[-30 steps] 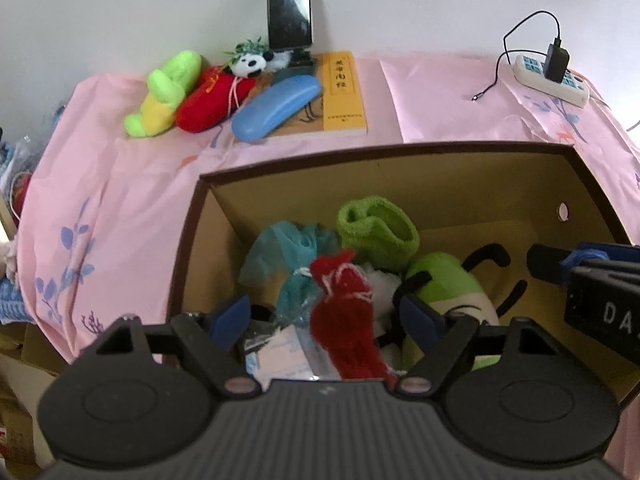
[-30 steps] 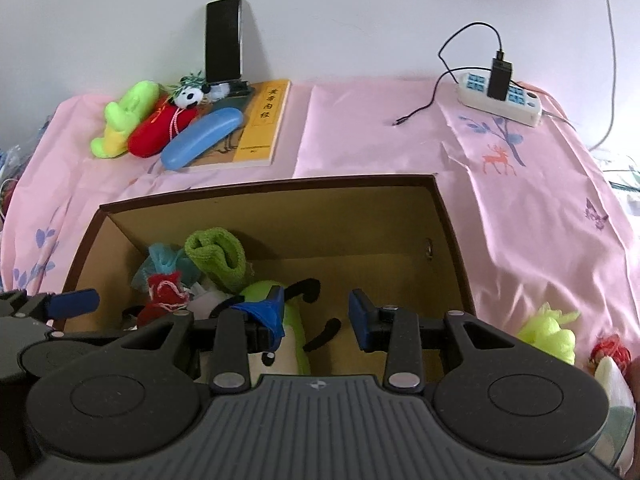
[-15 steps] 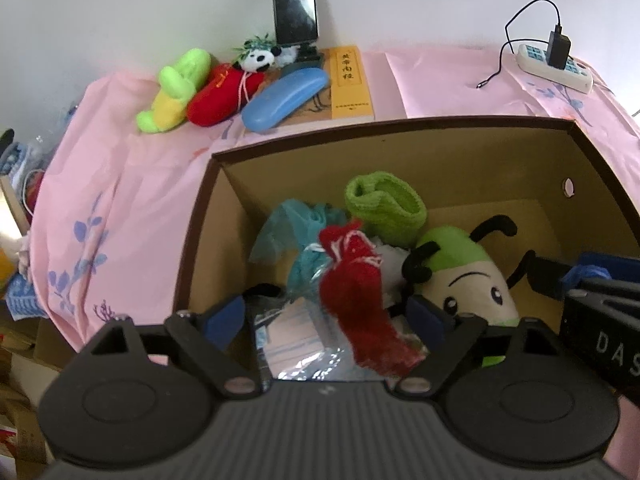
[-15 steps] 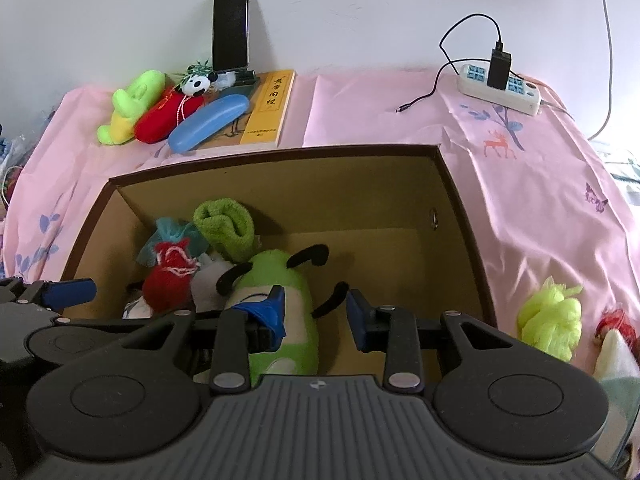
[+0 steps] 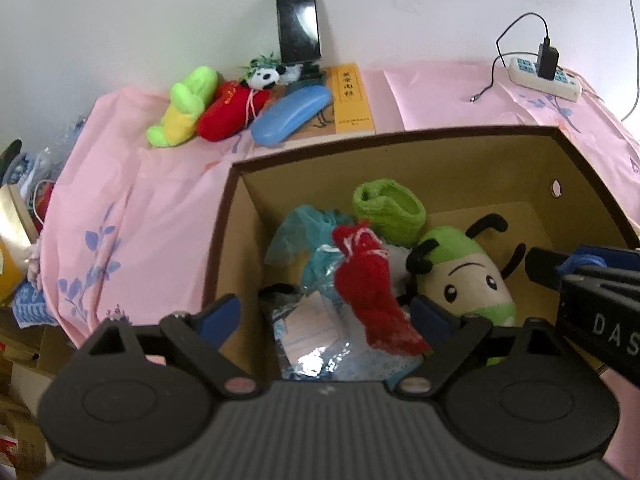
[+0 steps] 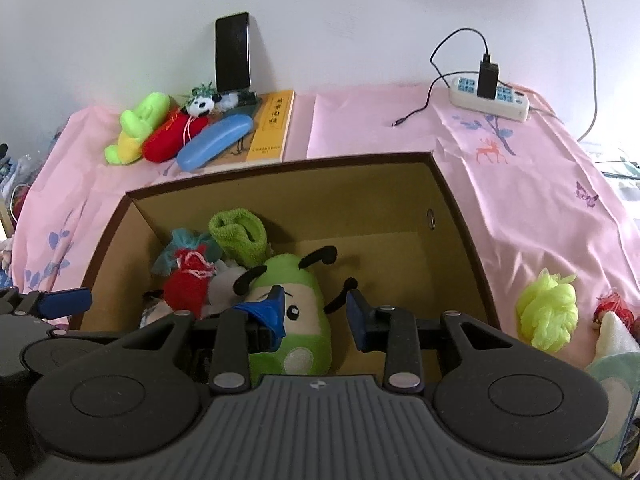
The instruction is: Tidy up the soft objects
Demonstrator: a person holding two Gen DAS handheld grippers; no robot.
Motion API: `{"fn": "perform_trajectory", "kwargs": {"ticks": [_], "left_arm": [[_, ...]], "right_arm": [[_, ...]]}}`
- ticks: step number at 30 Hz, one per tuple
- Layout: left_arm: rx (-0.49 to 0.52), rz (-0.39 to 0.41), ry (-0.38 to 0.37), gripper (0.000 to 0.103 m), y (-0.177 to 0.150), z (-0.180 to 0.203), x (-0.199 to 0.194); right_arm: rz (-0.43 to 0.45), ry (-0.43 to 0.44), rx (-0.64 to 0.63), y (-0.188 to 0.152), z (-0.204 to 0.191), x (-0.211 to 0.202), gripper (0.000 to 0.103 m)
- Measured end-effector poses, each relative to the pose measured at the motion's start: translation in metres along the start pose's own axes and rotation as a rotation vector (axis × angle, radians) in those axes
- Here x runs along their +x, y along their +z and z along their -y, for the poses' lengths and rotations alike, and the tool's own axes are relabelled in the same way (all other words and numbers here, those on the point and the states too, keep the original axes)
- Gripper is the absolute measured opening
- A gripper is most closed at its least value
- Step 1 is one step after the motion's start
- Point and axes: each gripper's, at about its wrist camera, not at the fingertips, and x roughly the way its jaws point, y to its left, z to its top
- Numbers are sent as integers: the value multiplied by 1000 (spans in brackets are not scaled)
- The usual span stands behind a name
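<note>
A brown cardboard box (image 5: 400, 138) (image 6: 280, 164) stands on the pink cloth. Inside lie a green bug plush (image 5: 466, 276) (image 6: 294, 320), a red knitted pouch (image 5: 370, 296) (image 6: 188, 280), a green towel roll (image 5: 388, 210) (image 6: 238, 236), teal mesh (image 5: 308, 232) and a plastic packet (image 5: 316, 340). My left gripper (image 5: 326, 314) is open above the box's near left part, empty. My right gripper (image 6: 316, 312) is open above the bug plush, empty. A yellow-green mesh ball (image 6: 548, 308) lies right of the box.
At the back left lie a green-yellow plush (image 5: 182, 108), a red plush (image 5: 230, 114), a panda toy (image 5: 262, 76), a blue glasses case (image 5: 292, 114), a yellow book (image 5: 352, 100) and a standing phone (image 5: 298, 22). A power strip (image 6: 490, 94) with cable sits back right.
Both grippers have risen and pulled back from the box, so more of its inside and the bug plush's face shows. Both stay open and empty.
</note>
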Motion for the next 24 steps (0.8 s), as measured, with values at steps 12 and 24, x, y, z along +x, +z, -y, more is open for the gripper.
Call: {"fn": "perform_trajectory", "kwargs": {"ticks": [12,24], "left_arm": [[-62,-5,2,92,4,-5,-4],[-61,-37,23,92,8,1,7]], "right_arm": [[-21,1,-9,5,3,2,16],[-26,39,-32,9,4,8,17]]}}
